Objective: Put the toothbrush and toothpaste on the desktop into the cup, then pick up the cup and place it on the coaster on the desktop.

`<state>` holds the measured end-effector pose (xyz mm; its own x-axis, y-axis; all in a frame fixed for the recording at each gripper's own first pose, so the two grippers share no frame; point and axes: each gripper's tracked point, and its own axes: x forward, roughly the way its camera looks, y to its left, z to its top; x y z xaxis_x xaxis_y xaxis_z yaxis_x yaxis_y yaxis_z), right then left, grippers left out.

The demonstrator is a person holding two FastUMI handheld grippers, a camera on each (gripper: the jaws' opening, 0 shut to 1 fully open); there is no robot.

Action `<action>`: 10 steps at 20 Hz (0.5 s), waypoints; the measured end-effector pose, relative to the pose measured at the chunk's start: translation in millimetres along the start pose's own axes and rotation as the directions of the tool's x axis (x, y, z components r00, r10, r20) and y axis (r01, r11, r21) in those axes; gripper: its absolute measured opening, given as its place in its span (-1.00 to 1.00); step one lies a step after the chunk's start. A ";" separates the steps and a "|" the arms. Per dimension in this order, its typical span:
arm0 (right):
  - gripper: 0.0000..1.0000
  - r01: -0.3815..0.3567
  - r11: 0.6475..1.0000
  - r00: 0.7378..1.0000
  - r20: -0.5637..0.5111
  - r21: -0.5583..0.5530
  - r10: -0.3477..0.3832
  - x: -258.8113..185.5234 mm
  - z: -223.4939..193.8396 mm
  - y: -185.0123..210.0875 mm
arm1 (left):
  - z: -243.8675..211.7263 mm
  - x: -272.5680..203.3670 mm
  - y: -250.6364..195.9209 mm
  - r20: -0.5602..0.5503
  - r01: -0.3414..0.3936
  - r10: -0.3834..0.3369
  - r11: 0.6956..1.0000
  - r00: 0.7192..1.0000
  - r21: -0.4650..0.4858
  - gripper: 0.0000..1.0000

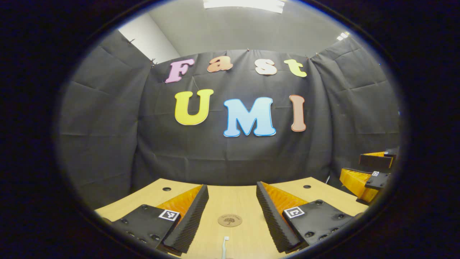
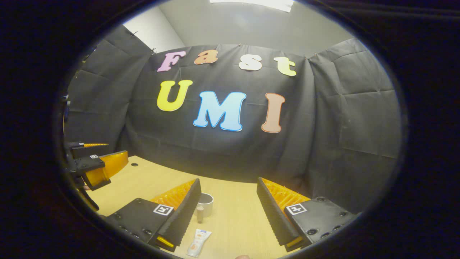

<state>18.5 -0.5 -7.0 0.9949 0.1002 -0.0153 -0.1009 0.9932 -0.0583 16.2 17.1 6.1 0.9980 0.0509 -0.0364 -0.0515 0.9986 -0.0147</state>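
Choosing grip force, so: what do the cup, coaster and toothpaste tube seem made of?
Cup: looks like matte ceramic or plastic, pale with a dark inside; cannot tell which. Coaster: likely wood or cork, a flat tan disc with a dark printed mark. Toothpaste: soft plastic tube, pale and slightly glossy.

Light source: ceiling lamp (image 1: 243, 4) at the top of both views, blown out to white; a second bright spot (image 1: 342, 35) at upper right in the left gripper view.
Brightness: left gripper view evenly lit; right gripper view dimmer, darkening toward its rim.
Table (image 1: 248, 201): bright, warm, no harsh glare.
Shadows: soft; a faint one beside the cup (image 2: 205, 204).
Distortion: strong fisheye, table edge and cloth folds bowed, things at the rim stretched.
Focus: centre sharp in both; toothbrush (image 1: 225, 246) and toothpaste (image 2: 198, 243) at the bottom rim slightly soft.
Edges: bluish fringe along the round border.
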 end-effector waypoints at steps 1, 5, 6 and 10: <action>0.97 -0.005 1.000 1.000 -0.014 0.000 0.005 0.9 -4.3 2.7 | 1.0 1.1 1.1 0.004 0.005 -0.005 1.000 1.000 -0.002 0.80; 0.99 -0.016 1.000 0.999 -0.050 0.014 0.017 7.3 -12.1 11.3 | -7.3 9.3 1.2 -0.033 0.041 -0.041 0.999 0.999 0.018 0.73; 0.99 -0.019 1.000 0.997 -0.074 0.019 0.021 10.5 -17.5 13.6 | -10.7 13.3 1.1 -0.043 0.051 -0.050 0.999 0.998 0.016 0.73; 0.99 -0.022 0.997 0.981 -0.191 0.076 0.036 21.2 -35.3 23.6 | -40.3 29.4 6.1 -0.148 0.073 -0.071 0.997 0.986 0.009 0.73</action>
<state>36.9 22.9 -44.0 0.9705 0.1226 -0.2075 -0.1215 0.9924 0.0182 43.8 24.1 -35.3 0.9829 -0.0228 -0.1828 0.0217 0.9997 -0.0080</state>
